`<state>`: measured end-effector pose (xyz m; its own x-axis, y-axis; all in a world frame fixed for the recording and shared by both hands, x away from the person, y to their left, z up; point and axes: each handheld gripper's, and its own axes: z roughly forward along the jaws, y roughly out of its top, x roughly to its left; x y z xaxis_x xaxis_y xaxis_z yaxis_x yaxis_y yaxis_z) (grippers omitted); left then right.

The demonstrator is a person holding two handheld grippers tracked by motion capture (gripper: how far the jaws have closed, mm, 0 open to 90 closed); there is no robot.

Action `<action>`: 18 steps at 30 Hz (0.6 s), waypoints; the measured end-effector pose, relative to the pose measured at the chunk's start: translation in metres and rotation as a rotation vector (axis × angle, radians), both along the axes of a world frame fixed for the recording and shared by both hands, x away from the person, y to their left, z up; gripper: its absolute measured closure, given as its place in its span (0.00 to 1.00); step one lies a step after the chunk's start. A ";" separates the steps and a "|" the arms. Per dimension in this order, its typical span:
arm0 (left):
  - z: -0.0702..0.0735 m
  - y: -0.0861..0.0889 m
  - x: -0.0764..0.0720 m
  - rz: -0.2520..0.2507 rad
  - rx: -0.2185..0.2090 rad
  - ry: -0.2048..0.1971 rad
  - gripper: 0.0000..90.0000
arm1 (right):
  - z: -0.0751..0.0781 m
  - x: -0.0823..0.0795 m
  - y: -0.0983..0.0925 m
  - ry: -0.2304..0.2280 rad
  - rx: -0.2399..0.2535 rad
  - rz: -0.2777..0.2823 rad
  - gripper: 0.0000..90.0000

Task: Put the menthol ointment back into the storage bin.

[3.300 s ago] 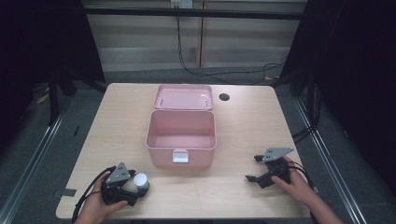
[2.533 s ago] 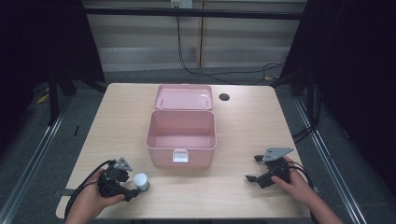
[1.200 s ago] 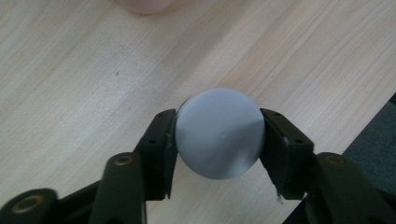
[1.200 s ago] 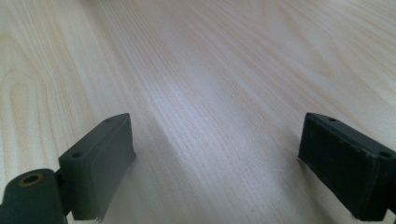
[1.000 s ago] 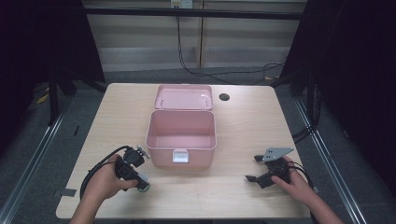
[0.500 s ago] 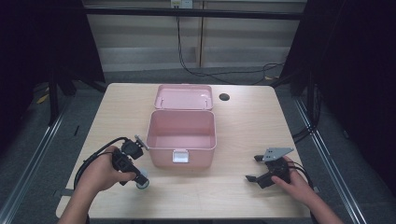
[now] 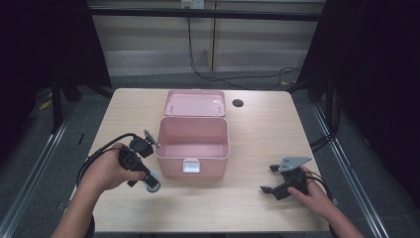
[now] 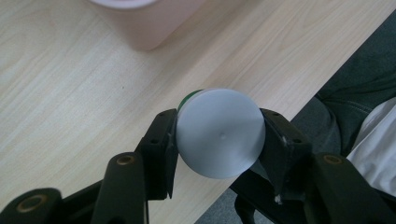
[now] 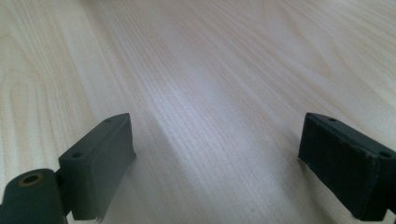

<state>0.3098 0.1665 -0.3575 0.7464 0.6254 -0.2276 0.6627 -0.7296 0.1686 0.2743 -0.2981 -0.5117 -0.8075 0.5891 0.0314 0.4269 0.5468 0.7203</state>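
Observation:
My left gripper (image 7: 147, 182) is shut on a small round container with a white lid (image 8: 220, 133) and a green rim. It hangs above the table, just left of the pink box (image 7: 194, 146). In the left gripper view both pads press the container's sides, and the view looks down past it to the table's edge. The pink box stands in the middle of the table with its lid (image 7: 195, 103) laid back. My right gripper (image 7: 268, 179) rests on the table at the front right, jaws wide open with bare wood between them (image 9: 215, 154).
A dark round hole (image 7: 237, 103) sits in the tabletop behind the box on the right. The table's front edge (image 7: 208, 230) runs close to both hands. Cables trail from each gripper. Dark floor and rails surround the table.
My left gripper closed on the white-lidded container at the front left, lifted it off the table and carried it up toward the box's left side. The right gripper has not moved.

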 end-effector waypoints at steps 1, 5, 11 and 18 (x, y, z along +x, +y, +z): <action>0.003 -0.001 0.001 0.003 -0.005 0.001 0.55 | 0.000 0.000 0.000 0.000 0.000 0.000 0.11; 0.010 -0.003 0.005 0.009 0.005 -0.003 0.55 | 0.000 0.000 0.000 0.000 0.001 -0.001 0.11; 0.021 -0.006 0.011 0.012 0.007 -0.007 0.55 | 0.000 0.000 0.000 0.002 0.001 -0.001 0.11; 0.034 -0.010 0.017 0.023 0.007 -0.015 0.55 | 0.000 0.000 0.000 0.001 0.000 0.000 0.11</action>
<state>0.3269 0.1562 -0.3231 0.7350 0.6441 -0.2119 0.6769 -0.7152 0.1741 0.2743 -0.2981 -0.5116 -0.8073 0.5893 0.0321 0.4277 0.5467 0.7198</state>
